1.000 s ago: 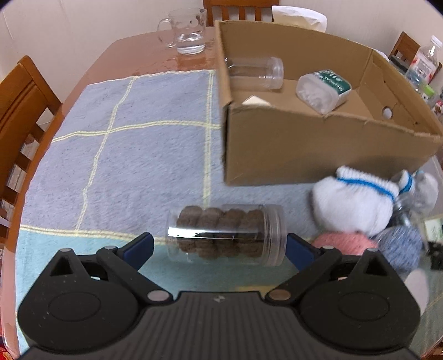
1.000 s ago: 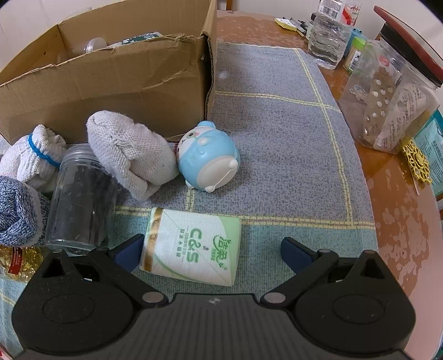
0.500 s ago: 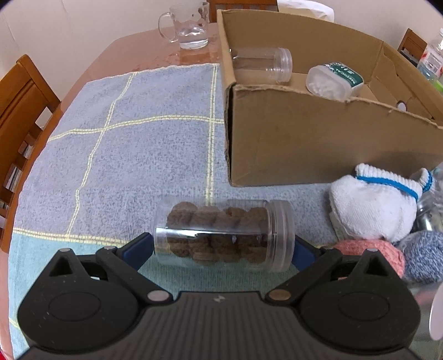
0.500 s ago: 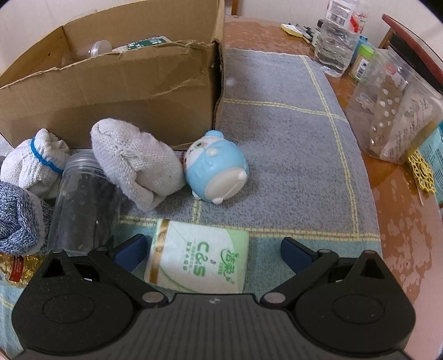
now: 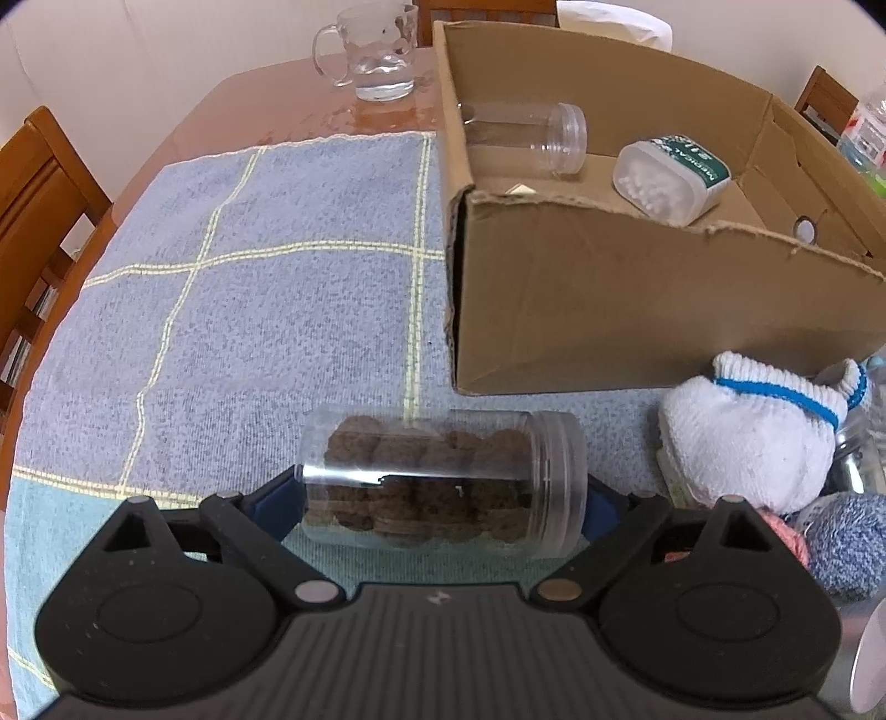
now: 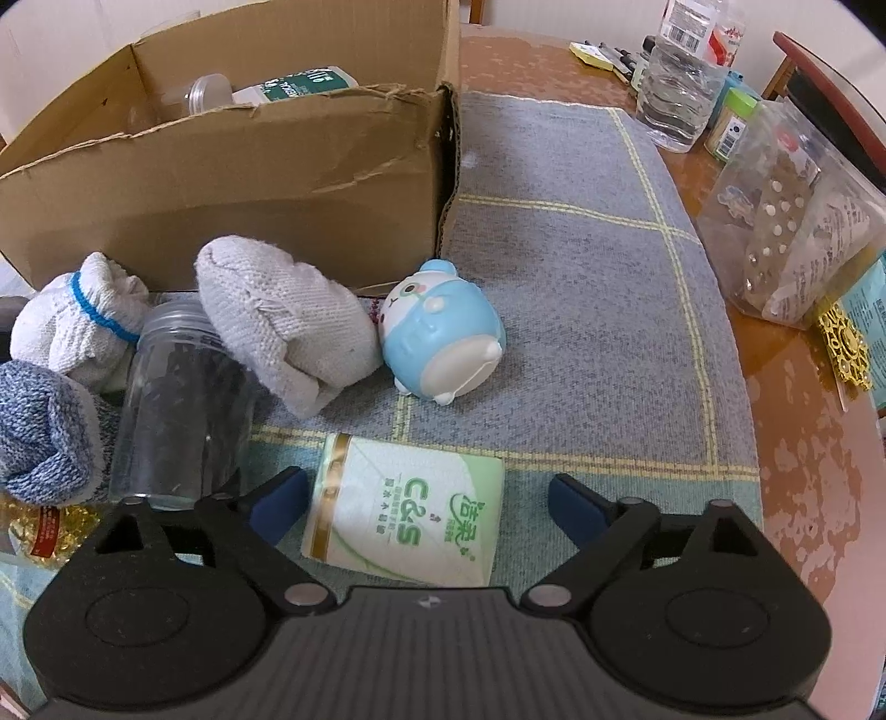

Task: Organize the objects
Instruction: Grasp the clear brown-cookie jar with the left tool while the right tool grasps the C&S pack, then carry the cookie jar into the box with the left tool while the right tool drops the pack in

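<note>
A clear jar of brown cookies [image 5: 443, 482] lies on its side across my left gripper [image 5: 440, 501]. The jaws are closing, and both blue pads meet the jar's ends. A green and white tissue pack [image 6: 407, 509] lies on the cloth between the jaws of my right gripper [image 6: 426, 498], which are also closing. Its left pad is close to the pack, while a gap remains at the right pad. The open cardboard box [image 5: 609, 310] holds an empty clear jar [image 5: 526, 138] and a cotton swab tub [image 5: 670, 177].
Rolled socks, white [image 6: 83, 315], grey [image 6: 282, 315] and blue [image 6: 39, 426], lie with a dark-filled jar [image 6: 183, 404] and a blue toy [image 6: 443, 338] before the box [image 6: 221, 183]. A glass mug [image 5: 371, 50] stands behind. Bottles and a plastic container [image 6: 797, 221] line the right table edge.
Both pairs of jaws have narrowed. The cookie jar now fills the gap between the left pads. The right pads stand nearer the tissue pack.
</note>
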`<state>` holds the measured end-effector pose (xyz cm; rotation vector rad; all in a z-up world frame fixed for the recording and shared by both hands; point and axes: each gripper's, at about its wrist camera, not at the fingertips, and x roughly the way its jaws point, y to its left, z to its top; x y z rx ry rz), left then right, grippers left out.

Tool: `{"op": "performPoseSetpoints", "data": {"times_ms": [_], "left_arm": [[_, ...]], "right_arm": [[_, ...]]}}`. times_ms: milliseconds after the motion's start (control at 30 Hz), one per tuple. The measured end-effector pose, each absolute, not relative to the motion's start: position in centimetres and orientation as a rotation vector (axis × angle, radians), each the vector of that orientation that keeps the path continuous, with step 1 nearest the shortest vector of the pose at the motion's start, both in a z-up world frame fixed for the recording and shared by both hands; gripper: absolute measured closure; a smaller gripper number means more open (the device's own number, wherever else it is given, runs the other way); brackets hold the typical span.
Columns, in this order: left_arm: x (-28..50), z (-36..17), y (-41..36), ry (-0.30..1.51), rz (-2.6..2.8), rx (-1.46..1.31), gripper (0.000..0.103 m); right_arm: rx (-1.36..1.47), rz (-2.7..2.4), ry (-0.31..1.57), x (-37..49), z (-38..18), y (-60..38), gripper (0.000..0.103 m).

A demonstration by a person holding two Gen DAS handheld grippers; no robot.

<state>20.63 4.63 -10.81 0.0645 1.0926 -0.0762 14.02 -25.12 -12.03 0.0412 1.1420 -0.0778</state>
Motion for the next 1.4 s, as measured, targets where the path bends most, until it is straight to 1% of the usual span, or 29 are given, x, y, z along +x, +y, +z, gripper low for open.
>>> {"op": "performPoseSetpoints", "data": {"times_ms": [67, 167, 333, 400, 667, 1033, 1233, 1400], "left_arm": [[20.7, -10.7, 4.6, 1.091, -0.08, 0.067, 0.011], [20.9, -10.7, 4.6, 1.092, -0.081, 0.071, 0.011], [20.9, -10.5, 4.6, 1.102, -0.082, 0.083, 0.011], [20.8, -10.2, 4.7, 1.105, -0.086, 0.09, 0.011], [19.8, -7.3, 4.7, 1.129, -0.182, 0.134, 0.011], [19.1, 0.2, 5.1, 1.055, -0.324, 0.212, 0.011], [19.5, 2.9, 3.8, 1.002, -0.379, 0.255, 0.011], [20.5, 4.2, 2.5, 0.976, -0.413, 0.257, 0.011]], "right_arm": [[0.037, -0.071, 1.144, 14.0, -11.9, -25.0, 0.013], [0.03, -0.067, 1.145, 14.0, -11.8, -24.9, 0.017], [0.031, -0.065, 1.147, 14.1, -11.5, -24.9, 0.028], [0.03, -0.063, 1.15, 14.1, -11.4, -25.0, 0.03], [0.018, -0.034, 1.145, 13.7, -9.9, -25.0, 0.031], [-0.086, 0.139, 1.066, 13.6, -3.1, -24.3, 0.031], [-0.135, 0.222, 1.009, 14.2, 0.3, -23.6, 0.031], [-0.132, 0.267, 0.971, 15.6, 2.3, -23.3, 0.031]]}}
